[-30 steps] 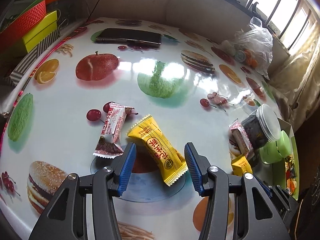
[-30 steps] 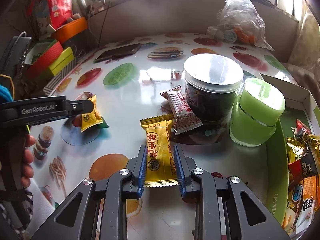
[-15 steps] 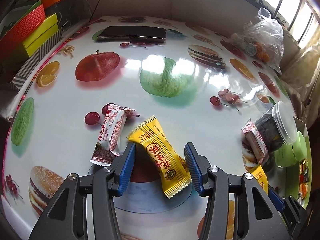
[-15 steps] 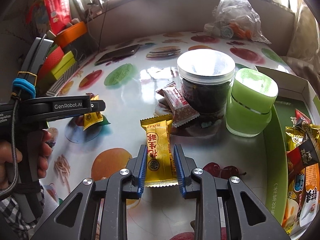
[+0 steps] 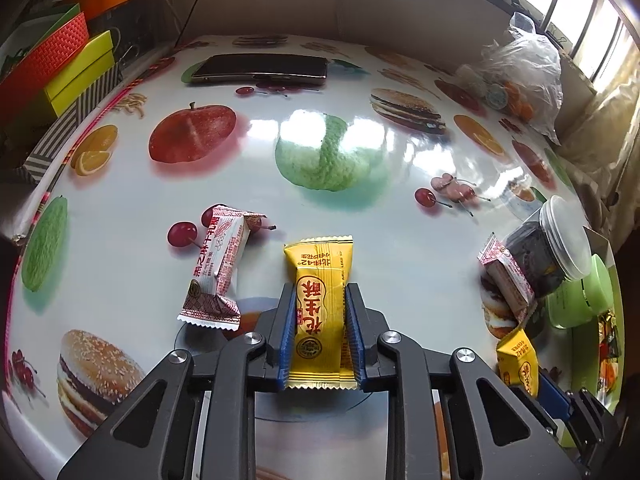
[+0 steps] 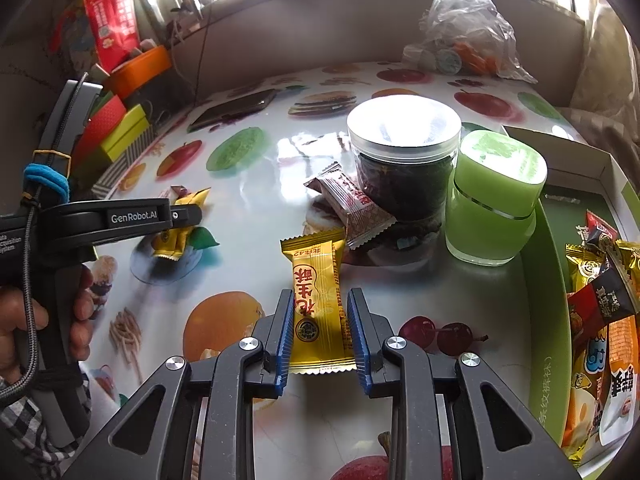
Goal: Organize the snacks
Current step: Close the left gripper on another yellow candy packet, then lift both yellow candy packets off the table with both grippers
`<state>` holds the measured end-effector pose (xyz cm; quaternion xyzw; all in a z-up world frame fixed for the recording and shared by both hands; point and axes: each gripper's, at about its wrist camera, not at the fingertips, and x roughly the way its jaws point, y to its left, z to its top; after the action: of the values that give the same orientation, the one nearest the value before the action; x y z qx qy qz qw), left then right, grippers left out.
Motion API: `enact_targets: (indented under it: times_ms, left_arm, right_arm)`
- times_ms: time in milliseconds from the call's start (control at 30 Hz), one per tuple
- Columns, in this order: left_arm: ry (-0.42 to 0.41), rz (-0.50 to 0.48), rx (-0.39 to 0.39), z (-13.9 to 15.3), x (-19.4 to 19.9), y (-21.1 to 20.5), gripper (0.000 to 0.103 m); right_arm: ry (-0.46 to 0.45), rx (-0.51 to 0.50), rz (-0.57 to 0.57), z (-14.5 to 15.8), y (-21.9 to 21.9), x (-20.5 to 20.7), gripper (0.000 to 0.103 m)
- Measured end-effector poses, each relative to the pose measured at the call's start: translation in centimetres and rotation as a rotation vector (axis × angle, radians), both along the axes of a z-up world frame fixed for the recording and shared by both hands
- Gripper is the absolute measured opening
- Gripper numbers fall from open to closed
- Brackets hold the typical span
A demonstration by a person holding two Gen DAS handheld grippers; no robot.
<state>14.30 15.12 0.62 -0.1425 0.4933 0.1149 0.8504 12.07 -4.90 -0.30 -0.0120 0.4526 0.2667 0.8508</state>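
Observation:
My left gripper (image 5: 320,296) is shut on a yellow peanut-candy packet (image 5: 319,300), its jaws pressed on both long sides. A pink-and-white snack bar (image 5: 216,268) lies on the table just left of it. My right gripper (image 6: 319,300) is shut on a second yellow packet (image 6: 316,300), which also shows in the left wrist view (image 5: 518,362). A brown-red snack bar (image 6: 352,206) leans on a dark-filled clear jar (image 6: 404,160). The left gripper with its packet (image 6: 176,236) shows at the left of the right wrist view.
A green jar (image 6: 494,196) stands beside the clear jar. A green box (image 6: 548,320) at the right holds several snack packets. A phone (image 5: 260,66) lies at the table's far side. A plastic bag (image 6: 464,32) sits at the far right; coloured boxes (image 5: 60,56) stand at the left.
My left gripper has closed on the yellow packet, which has turned straight between the jaws. My right gripper still holds its packet and has barely moved.

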Motion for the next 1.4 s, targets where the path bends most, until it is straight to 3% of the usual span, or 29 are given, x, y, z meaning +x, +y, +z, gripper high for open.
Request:
enact_targets:
  times_ms: [600,1400]
  left_arm:
    - [-0.054,-0.034,0.011,2.4,-2.4,-1.3,0.024]
    - [-0.152,-0.225,0.009,7.0,-5.0,-8.3,0.024]
  right_arm:
    - [-0.028,0.001,0.0,1.2,-0.8,-1.4,0.025]
    - [-0.116,0.032,-0.118,5.7,-6.3,-4.9,0.025]
